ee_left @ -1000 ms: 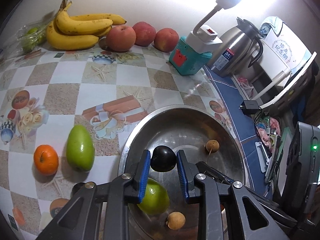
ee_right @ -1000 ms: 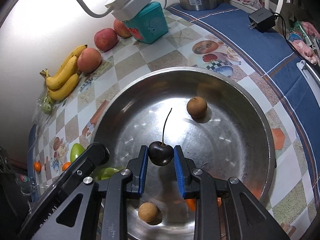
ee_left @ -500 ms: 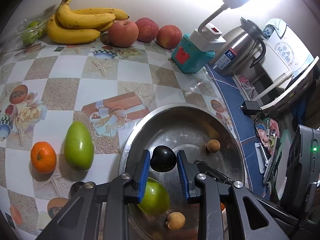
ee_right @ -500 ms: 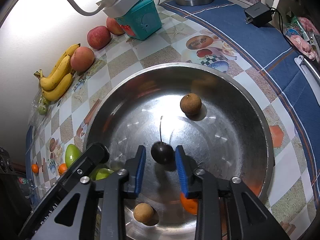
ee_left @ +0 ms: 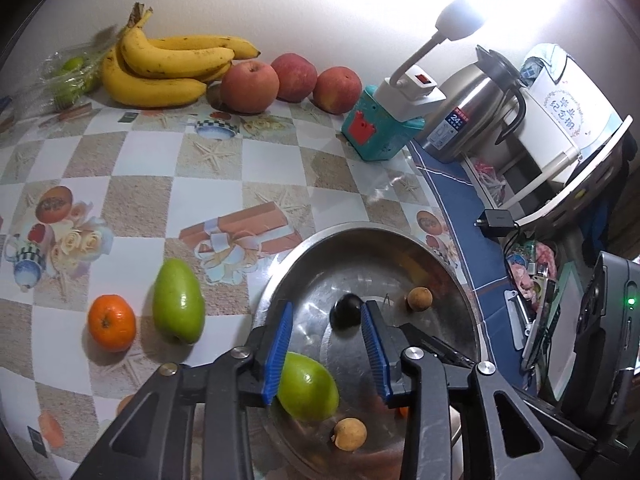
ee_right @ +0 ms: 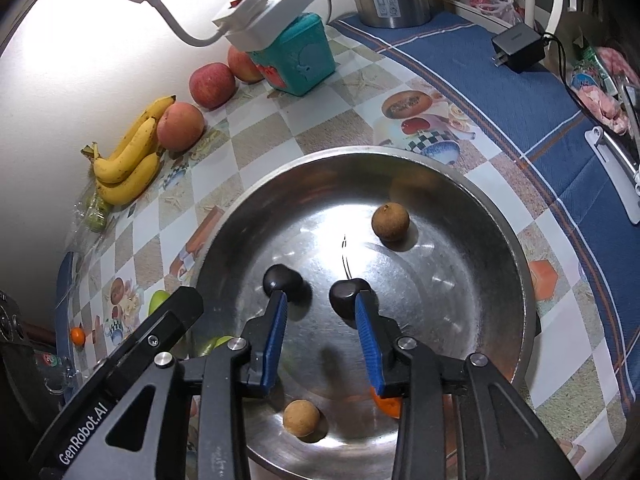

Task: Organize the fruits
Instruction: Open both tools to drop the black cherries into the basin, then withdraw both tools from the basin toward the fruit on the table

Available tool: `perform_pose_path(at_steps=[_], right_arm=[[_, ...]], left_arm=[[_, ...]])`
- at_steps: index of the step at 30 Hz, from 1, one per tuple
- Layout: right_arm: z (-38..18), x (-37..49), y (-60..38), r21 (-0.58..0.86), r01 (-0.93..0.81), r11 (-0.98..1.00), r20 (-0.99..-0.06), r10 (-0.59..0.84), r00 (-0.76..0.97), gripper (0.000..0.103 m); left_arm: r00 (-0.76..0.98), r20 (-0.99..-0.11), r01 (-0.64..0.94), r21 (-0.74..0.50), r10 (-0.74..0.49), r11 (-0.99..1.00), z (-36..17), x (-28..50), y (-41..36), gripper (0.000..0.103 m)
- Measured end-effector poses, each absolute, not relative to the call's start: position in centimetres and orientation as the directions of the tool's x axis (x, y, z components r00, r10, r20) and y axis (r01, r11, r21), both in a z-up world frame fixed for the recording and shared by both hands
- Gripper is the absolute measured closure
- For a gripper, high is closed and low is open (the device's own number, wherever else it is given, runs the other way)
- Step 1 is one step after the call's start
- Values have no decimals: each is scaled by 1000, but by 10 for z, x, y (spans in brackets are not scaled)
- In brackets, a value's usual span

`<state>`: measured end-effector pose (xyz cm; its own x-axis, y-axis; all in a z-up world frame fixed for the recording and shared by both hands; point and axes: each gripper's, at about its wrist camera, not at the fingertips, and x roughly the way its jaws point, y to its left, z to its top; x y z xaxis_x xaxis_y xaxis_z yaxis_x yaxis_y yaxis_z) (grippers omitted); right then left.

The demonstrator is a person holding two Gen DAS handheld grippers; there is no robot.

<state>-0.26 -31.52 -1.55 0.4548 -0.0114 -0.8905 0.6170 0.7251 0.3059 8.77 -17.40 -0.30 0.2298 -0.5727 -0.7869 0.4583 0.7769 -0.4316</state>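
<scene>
Blue-padded, the left tool (ee_left: 326, 346) is opening its jaws above the steel bowl (ee_right: 472, 184), nothing clamped; the right tool (ee_right: 318, 336) also stands parted and empty. Two dark cherries (ee_right: 283, 279) lie on the bowl floor by the right tool's tips, seemingly just dropped among the longans (ee_right: 390, 222). A green mango (ee_left: 178, 302) and an orange (ee_left: 111, 322) wait on the surface.

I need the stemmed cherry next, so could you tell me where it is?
In the right wrist view, the stemmed cherry lies mid-bowl, against the right fingertip.
</scene>
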Motion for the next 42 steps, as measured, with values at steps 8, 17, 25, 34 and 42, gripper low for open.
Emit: perform_pose_path(at_steps=[8,17,25,34,42], right_arm=[[-12,-3,-314,303,611,731,-888,-16,459,67],[-11,4,-306,246,583,774,-896,-48,441,51],[-16,8,-299,209,566,798,-908,-56,415,32],[-18,11,-296,185,561,807,-914,-69,401,20],[-21,12,-292,174,542,822,-916,-67,396,19]], left_arm=[[250,-822,405,-392,-512,826,-1,93,-156,55],[270,-906,269,-253,-325,929,-9,101,-126,39],[223,-942,163,-218,-251,962,-22,104,-102,14],[184,-950,114,-235,-252,965,-28,104,-91,2],[180,-953,84,-232,-244,969,-31,105,-83,0]])
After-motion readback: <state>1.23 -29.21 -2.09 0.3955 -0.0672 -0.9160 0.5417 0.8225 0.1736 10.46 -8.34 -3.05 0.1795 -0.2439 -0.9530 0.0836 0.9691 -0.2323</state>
